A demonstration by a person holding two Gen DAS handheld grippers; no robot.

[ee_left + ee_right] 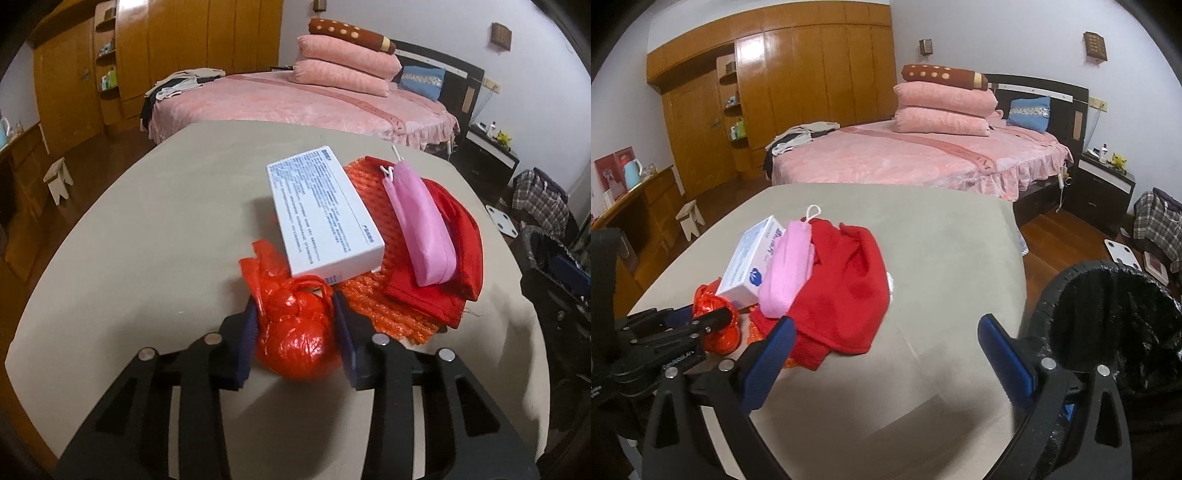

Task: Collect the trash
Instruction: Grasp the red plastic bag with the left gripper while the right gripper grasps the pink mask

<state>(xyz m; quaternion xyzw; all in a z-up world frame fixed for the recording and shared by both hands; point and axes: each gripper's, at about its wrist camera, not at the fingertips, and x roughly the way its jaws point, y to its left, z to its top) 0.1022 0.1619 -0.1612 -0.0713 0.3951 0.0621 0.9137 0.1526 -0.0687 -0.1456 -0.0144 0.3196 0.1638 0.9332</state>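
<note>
Left wrist view: left gripper (295,321) pinches knotted red plastic bag (295,332) between blue pads (349,339), at near edge of beige table (147,240). White printed cardboard box (323,214) just beyond, overlapping bag's far end. Pink fabric pouch (421,225) lies on red cloth (454,258), right.

Right wrist view: right gripper (886,350) spread wide, holding nothing, above bare table (942,258). Black-lined round trash bin (1119,321) right, beside table.

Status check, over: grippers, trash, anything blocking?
Left gripper clamped on knotted red bag. Right gripper open, empty. White box leans on bag. Lined bin right of table.
</note>
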